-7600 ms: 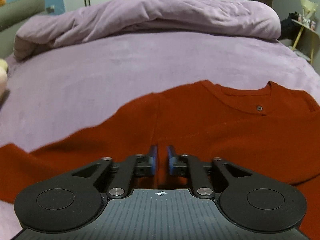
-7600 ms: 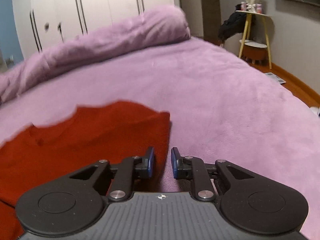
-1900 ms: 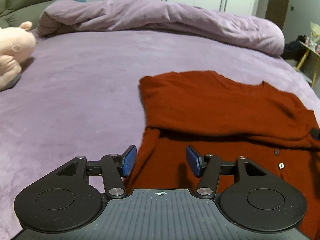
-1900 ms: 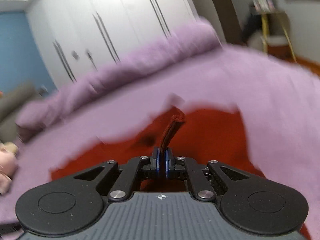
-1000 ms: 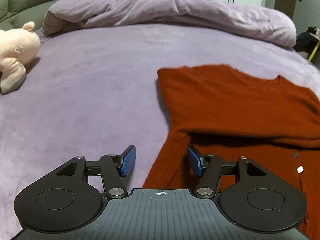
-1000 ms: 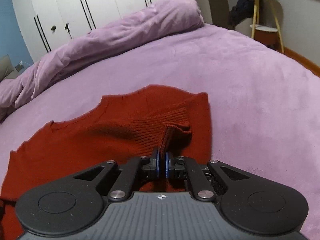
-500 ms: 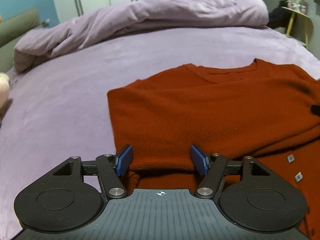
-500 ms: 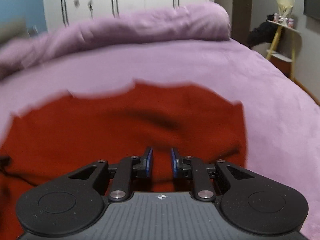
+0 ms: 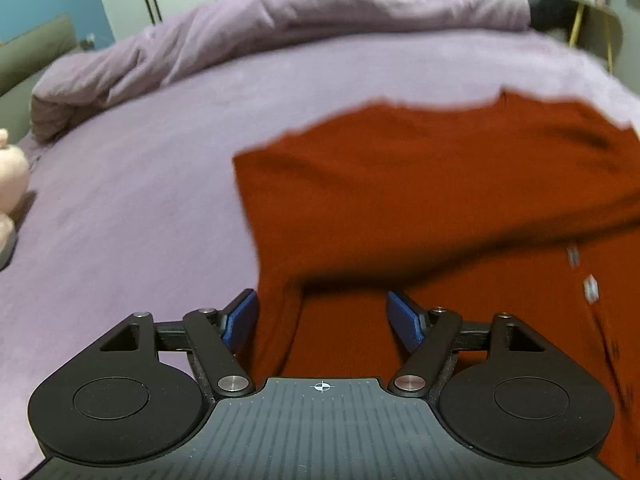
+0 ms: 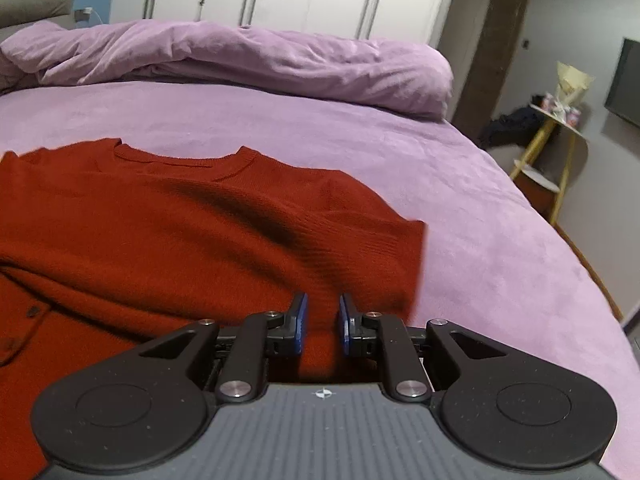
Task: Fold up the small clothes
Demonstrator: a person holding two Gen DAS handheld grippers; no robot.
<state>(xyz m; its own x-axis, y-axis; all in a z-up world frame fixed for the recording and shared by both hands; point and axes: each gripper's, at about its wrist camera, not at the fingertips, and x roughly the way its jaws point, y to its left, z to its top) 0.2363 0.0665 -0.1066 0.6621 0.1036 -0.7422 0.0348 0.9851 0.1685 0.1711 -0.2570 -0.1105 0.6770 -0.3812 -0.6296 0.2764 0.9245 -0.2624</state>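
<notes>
Left claw [image 9: 322, 316] opening over the red sweater [image 9: 420, 200]; right claw [image 10: 322, 322] narrowly apart, seemingly gripping nothing.

Black tool [image 9: 322, 316], blue pads [image 9: 404, 322], silver screws

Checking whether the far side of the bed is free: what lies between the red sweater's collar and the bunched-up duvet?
Only bare purple bedsheet lies between the red sweater and the duvet, clearest in the right wrist view.

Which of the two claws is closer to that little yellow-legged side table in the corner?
Right. The right claw hovers over the red sweater's edge on the side table's side; the left claw, jaws opening, hovers over the sweater's opposite edge, farther away.
</notes>
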